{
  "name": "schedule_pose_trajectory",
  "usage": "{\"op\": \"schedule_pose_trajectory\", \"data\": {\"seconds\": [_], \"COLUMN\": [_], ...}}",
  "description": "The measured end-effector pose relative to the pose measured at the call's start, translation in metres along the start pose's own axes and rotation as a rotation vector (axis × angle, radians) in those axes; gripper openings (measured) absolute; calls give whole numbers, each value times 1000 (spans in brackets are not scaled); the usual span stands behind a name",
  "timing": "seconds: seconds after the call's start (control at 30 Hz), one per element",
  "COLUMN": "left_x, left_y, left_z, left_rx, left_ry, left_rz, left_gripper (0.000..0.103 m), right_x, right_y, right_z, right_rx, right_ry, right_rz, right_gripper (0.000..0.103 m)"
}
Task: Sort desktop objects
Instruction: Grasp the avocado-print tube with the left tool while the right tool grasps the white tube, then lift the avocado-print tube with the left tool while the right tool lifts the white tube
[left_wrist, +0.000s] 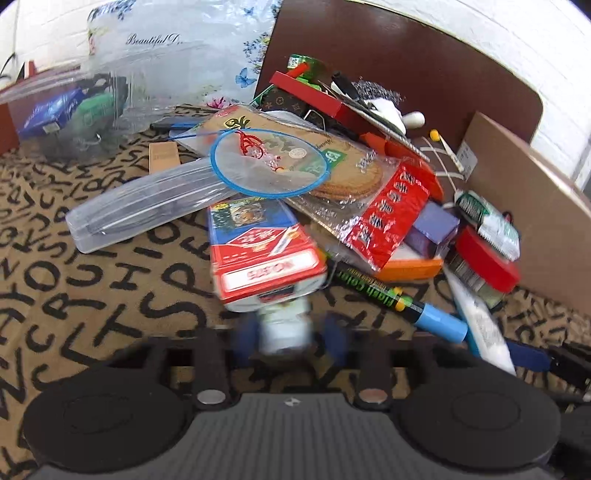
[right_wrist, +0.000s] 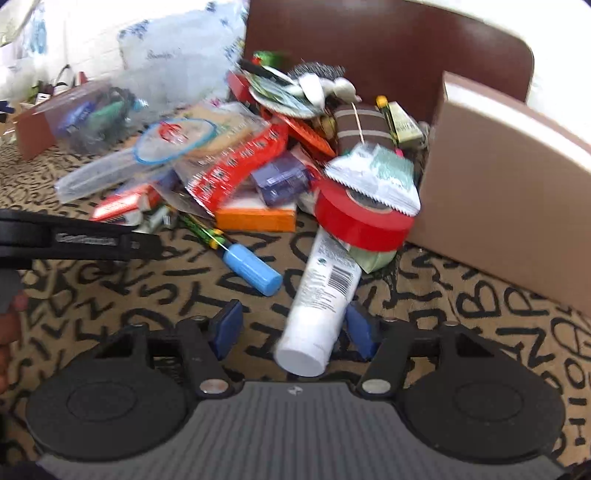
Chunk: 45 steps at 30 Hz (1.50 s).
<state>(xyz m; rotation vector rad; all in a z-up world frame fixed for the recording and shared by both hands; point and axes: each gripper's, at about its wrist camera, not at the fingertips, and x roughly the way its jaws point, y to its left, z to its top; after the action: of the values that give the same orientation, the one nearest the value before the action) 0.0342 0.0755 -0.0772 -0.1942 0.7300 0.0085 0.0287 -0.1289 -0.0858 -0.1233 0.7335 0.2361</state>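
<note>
Left gripper — blurred box (end hidden)

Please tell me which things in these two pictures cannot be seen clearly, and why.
- Left wrist view: the small white item between the left gripper pads is motion-blurred; its kind is unreadable.
- Right wrist view: the white tube runs under the red tape roll, hiding its far end; whether both pads of the right gripper press on it is unclear.
- Both views: lower layers of the pile are covered.
</note>
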Motion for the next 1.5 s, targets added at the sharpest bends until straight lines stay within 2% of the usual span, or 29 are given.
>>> {"op": "schedule_pose_trajectory", "data": {"seconds": [0.2,0.4,0.47,0.53,0.63,0.7,0.8,0.87,0.93,0.97,1.0,1.17,1.3,1.37,1.5], "left_x": [-16,-46,-52,-52,-42,-39,-32,-30,-27,-27,-27,-32,-43,-44,-40], "left_y": [-8,-18,-21,-26,-33,-36,-43,-46,-49,-50,-50,-54,-54,-57,-66], "left_z": [-12,-37,-43,-44,-39,-36,-32,-32,-32,-32,-31,-35,-41,-43,-44], "left_rx": [75,214,239,235,213,209,230,243,254,266,276,346,395,410,422], "left_ry": [29,91,104,104,103,104,102,95,92,88,86,89,131,128,116], "left_rz": [-57,-234,-266,-257,-247,-248,-230,-216,-201,-188,-177,-183,-283,-278,-255], "left_gripper": [29,29,29,29,40,52,57,56,49,38,33,33,33,33,42], "right_x": [-20,-57,-70,-78,-77,-72,-65,-60,-55,-53,-52,-46,-54,-56,-54], "right_y": [-20,-37,-40,-42,-41,-40,-40,-39,-38,-38,-38,-43,-42,-44,-42], "right_z": [-14,-43,-51,-55,-53,-49,-43,-40,-38,-37,-36,-34,-37,-39,-39], "right_rx": [27,2,-9,-11,-6,1,-6,-13,-20,-25,-30,-12,-47,-49,-61], "right_ry": [23,68,88,102,102,97,92,91,95,96,94,101,119,125,126], "right_rz": [26,53,65,78,74,61,65,63,63,61,61,85,105,116,111], "right_gripper": [29,28,28,29,31,38,39,39,39,39,39,37,34,34,36]}}
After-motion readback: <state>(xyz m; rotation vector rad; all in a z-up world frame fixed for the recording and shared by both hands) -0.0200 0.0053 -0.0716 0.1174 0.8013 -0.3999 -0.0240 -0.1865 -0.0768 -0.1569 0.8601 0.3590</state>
